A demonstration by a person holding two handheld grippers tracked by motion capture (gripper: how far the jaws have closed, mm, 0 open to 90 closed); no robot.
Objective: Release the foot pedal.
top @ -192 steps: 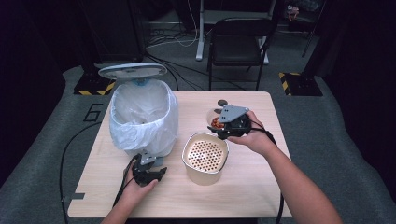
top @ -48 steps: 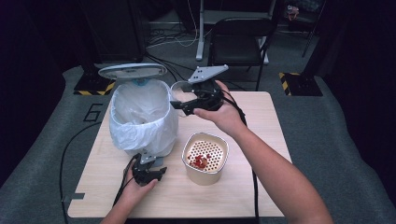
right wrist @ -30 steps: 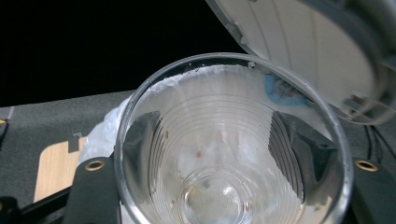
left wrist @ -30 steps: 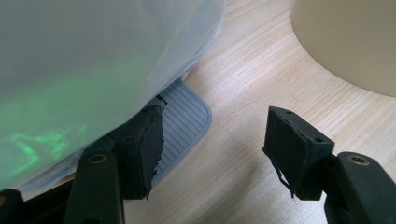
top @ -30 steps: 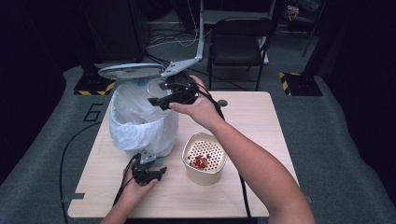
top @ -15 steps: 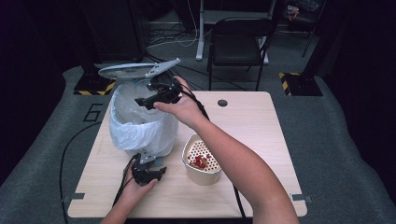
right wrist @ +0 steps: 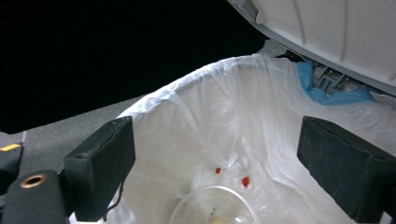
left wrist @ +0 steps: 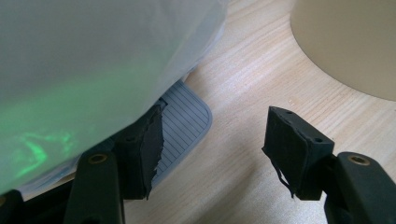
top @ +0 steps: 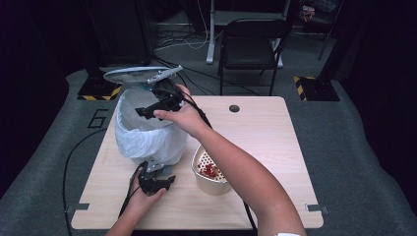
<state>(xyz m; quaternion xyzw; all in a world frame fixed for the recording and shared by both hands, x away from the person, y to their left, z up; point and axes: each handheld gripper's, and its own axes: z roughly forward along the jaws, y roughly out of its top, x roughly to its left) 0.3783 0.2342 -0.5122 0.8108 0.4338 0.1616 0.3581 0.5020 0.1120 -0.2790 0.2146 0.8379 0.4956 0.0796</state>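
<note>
A: High view first. Any legible writing?

B: One mark: a large grey numeral "6" [top: 98, 118] on the dark floor mat, to the left of the white bag-lined pedal bin [top: 147, 135]. No brand or label can be read on any item.

A: Position of the bin and the tools?

B: The bin stands on the light wooden table [top: 275, 142], its grey lid [top: 130, 74] raised behind the rim. The right gripper [top: 142, 111] hangs over the bin opening, jaws apart with nothing between them. The left gripper [top: 156, 186] sits on the table at the foot of the bin, at the grey ribbed foot pedal [top: 155, 166]. Just right of the bin stands a cream perforated round container [top: 210, 172] with red scraps inside. A round cable hole [top: 234, 108] lies in the table farther right of the bin, and a black chair [top: 248, 46] stands beyond the table.

A: Left gripper view?

B: The left gripper [left wrist: 212, 144] has its jaws spread. One jaw lies on the foot pedal [left wrist: 184, 121] under the overhanging white bag [left wrist: 93, 60]; the other is over bare wood. The cream container [left wrist: 350, 42] wall is at upper right, clear of the jaws.

A: Right gripper view?

B: The right gripper [right wrist: 217, 168] has its jaws wide, empty, above the bin's interior. Inside the bag liner [right wrist: 205, 130] lie a clear round plastic lid [right wrist: 212, 205] and small red scraps [right wrist: 245, 180]. The grey lid's [right wrist: 336, 32] underside is at upper right, with a blue piece [right wrist: 327, 91] at the hinge.
</note>
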